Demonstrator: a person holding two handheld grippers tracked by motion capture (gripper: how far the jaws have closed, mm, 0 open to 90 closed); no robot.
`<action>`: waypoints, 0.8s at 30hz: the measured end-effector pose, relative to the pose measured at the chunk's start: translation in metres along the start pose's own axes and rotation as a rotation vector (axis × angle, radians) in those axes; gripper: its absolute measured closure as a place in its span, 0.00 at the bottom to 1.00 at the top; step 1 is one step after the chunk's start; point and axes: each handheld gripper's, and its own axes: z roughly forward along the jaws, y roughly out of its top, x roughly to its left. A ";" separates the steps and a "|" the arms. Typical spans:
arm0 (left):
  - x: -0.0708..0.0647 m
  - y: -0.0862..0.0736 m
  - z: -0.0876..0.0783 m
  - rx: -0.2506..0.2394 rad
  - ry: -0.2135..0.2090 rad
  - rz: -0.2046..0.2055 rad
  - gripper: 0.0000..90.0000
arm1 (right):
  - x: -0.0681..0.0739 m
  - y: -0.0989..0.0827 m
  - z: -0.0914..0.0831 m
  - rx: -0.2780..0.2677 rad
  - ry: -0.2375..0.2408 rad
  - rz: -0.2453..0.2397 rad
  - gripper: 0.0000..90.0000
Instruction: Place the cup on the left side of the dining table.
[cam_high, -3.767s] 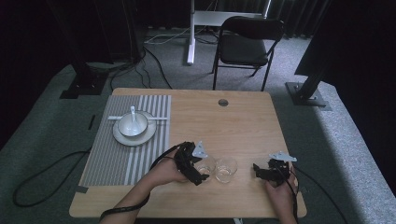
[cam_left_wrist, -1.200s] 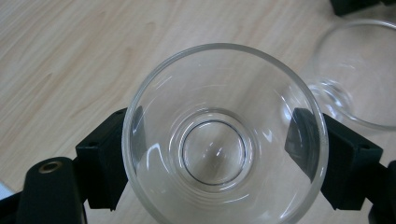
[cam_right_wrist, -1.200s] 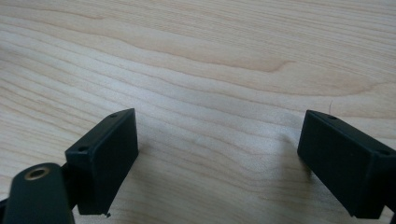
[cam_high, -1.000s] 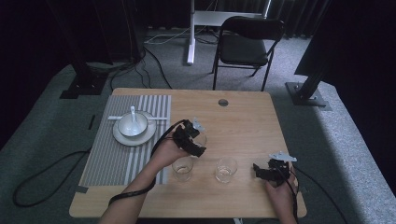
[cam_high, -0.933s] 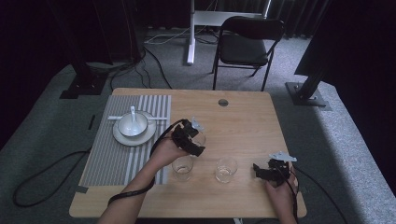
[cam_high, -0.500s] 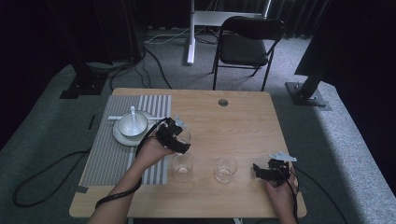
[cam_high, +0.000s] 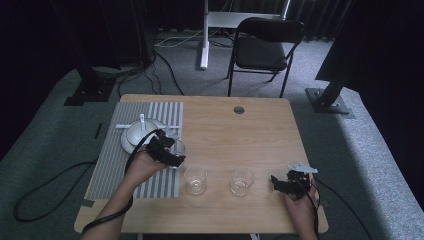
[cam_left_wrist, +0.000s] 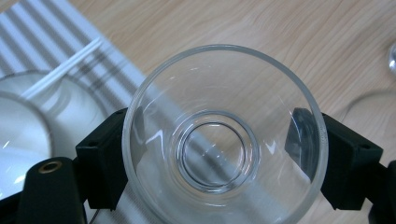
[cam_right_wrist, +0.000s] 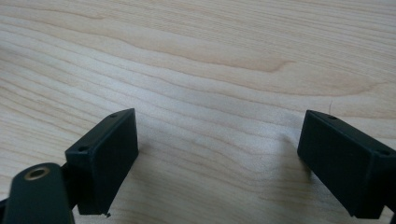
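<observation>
At the striped mat's (cam_high: 114, 165) right edge on the bench (cam_high: 260, 135): left claw (cam_high: 172, 152) clamped on a clear glass (cam_left_wrist: 224, 140), jaws pressed against both sides of its wall, mouth facing the left gripper view's camera. Just beside, a white bowl on a plate (cam_high: 135, 137). Toward the bench's front, 2 more glasses (cam_high: 195, 179) (cam_high: 242, 181) standing apart. Near the front right corner, right claw (cam_high: 278, 183) spread wide over bare wood, holding nothing

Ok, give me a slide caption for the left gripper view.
Left hand-held gripper clamping a clear round glass cup, seen down its mouth, above the grey striped placemat's edge.
</observation>
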 end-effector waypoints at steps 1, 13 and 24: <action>0.002 -0.003 -0.002 0.003 0.007 -0.004 0.20 | 0.000 0.000 0.000 0.000 0.000 0.000 0.13; 0.023 -0.041 -0.018 0.027 0.039 -0.054 0.20 | 0.000 0.000 0.000 0.000 0.000 -0.001 0.13; 0.029 -0.059 -0.014 0.041 0.039 -0.064 0.20 | 0.000 0.000 0.000 0.000 0.000 -0.001 0.13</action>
